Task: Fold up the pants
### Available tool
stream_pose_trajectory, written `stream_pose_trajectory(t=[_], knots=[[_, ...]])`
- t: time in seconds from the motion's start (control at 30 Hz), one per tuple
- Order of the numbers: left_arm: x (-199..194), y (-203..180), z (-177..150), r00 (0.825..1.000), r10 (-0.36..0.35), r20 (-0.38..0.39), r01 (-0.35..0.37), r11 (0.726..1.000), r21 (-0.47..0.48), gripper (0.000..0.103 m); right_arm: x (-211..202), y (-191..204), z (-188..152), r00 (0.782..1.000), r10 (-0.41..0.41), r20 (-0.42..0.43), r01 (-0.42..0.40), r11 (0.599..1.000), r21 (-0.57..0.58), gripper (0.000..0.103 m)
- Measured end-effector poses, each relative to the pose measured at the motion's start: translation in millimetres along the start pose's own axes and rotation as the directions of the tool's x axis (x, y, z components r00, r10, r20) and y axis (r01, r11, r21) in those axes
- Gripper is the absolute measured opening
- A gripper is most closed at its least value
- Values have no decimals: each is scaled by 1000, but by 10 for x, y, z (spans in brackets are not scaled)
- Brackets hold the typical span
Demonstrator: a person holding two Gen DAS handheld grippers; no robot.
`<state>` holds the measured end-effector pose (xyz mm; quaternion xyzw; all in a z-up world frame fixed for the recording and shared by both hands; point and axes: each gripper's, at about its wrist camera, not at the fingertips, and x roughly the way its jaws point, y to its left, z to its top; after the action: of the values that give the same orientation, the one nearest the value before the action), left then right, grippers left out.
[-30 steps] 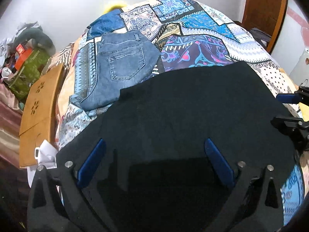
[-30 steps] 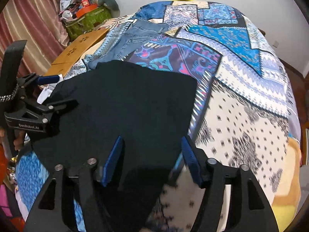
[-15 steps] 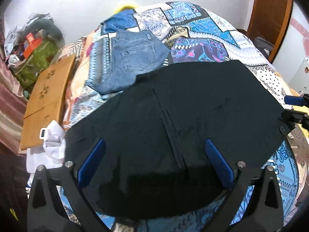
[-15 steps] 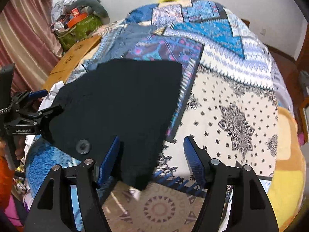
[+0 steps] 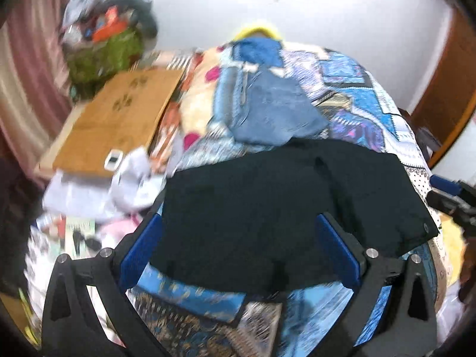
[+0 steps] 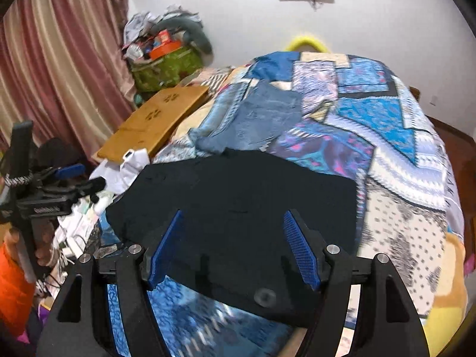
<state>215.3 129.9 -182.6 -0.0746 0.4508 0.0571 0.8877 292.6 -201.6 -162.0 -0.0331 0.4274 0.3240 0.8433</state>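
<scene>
Black pants (image 6: 238, 208) folded flat into a rough rectangle at the near edge of the bed (image 6: 401, 214), on the patchwork bedspread (image 6: 372, 113), a round button showing at the near right corner. Just beyond them, toward the far edge, folded blue jeans (image 6: 261, 122), touching or slightly overlapped by the black cloth. Right gripper (image 6: 235, 247) above the near edge of the pants, blue pads apart and nothing pressed between them, only the cloth seen below. Left gripper (image 5: 238, 253) likewise wide apart over the pants' near left part, gripping nothing. In the right wrist view, left gripper off the bed's left edge, held by a hand (image 6: 44, 247). Beside the bed's left edge, a wooden board (image 6: 154, 119), white crumpled cloth (image 6: 125, 169) at its near end, a green bag (image 6: 166, 68) heaped with clutter farther back. Striped pink curtain (image 6: 59, 68) along the left wall, white wall behind the bed, something yellow (image 6: 305, 43) peeping over the far edge. Left wrist view blurred.
</scene>
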Motion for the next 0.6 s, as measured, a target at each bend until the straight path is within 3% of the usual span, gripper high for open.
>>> stream_pose_trajectory(t=[0.2, 0.3, 0.47, 0.53, 0.6], knots=[[265, 421, -291, 987, -43, -153, 25, 993, -117, 103, 563, 140, -194, 985, -52, -162, 43, 997, -59, 66], [372, 525, -456, 973, -110, -205, 74, 982, -176, 103, 560, 171, -274, 985, -80, -151, 64, 992, -106, 67], [586, 569, -626, 925, -252, -285, 174, 947, -271, 103, 538, 123, -273, 983, -62, -173, 47, 994, -94, 67], [692, 604, -694, 892, -335, -305, 226, 912, -341, 103, 538, 142, -285, 984, -62, -166, 47, 994, -95, 68], [752, 626, -726, 870, -395, -296, 265, 879, -396, 103, 541, 140, -296, 985, -56, -161, 42, 995, -89, 68]])
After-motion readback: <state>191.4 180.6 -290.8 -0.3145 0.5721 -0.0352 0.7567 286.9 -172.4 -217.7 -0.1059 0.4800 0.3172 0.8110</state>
